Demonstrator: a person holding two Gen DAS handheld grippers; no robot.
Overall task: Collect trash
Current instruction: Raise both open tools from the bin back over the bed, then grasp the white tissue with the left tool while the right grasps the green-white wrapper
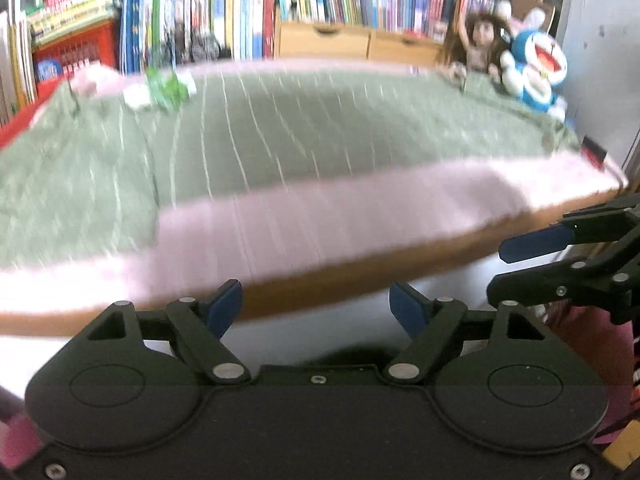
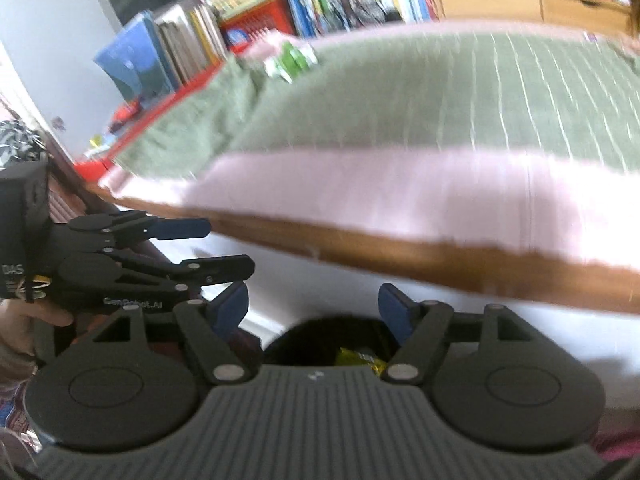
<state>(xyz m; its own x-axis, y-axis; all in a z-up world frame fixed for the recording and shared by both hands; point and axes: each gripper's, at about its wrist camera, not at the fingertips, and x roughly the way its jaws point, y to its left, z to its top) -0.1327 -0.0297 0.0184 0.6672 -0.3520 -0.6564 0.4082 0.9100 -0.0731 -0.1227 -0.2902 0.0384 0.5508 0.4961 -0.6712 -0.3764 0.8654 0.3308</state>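
A wall of books (image 1: 248, 4) runs behind the bed (image 1: 320, 140), whose green blanket (image 2: 400, 92) lies over a pink sheet. A doll (image 1: 482, 40) and a blue plush toy (image 1: 536, 68) sit at the bed's far right corner. Green and white wrappers (image 1: 164, 90) lie at its far left corner. Both the left tool (image 1: 316, 304) and the right tool (image 2: 312, 306) hang spread and empty beside the near bed edge, well apart from the wrappers. Below the right tool, a dark bin (image 2: 320, 340) holds a yellow packet (image 2: 360, 358).

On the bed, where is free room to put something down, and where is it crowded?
The middle of the green blanket is bare, between the green-and-white trash at the far left corner and the doll and blue plush toy at the far right. The near pink edge is also free. Those two corners are crowded.
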